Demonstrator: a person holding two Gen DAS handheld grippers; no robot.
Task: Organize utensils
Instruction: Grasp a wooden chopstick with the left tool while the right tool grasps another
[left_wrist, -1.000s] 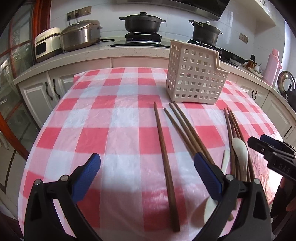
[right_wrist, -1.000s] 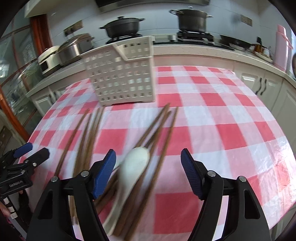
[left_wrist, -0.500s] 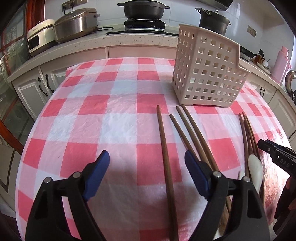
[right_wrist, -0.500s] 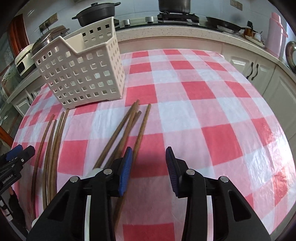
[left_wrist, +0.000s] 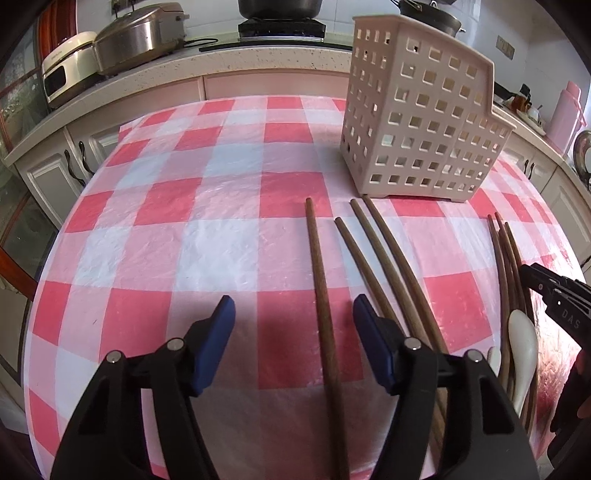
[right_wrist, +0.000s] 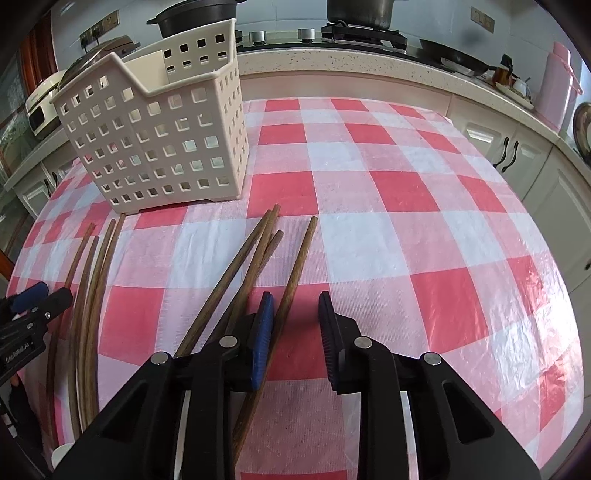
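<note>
Blue-padded, the left gripper (left_wrist: 293, 317) stands apart astride one wooden chopstick (left_wrist: 322, 291); the right gripper (right_wrist: 295, 314) is narrower but parted, a chopstick (right_wrist: 291, 284) between its pads. Beyond, loose chopsticks (right_wrist: 240, 266) lie on checked cloth (right_wrist: 406, 206) before the perforated caddy (right_wrist: 155, 140).

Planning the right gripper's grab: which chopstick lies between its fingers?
The lone chopstick, rightmost of the right-hand group, runs between the open right gripper's fingers, beside the blue pad. The other three lie left of that pad, outside the gap.
</note>
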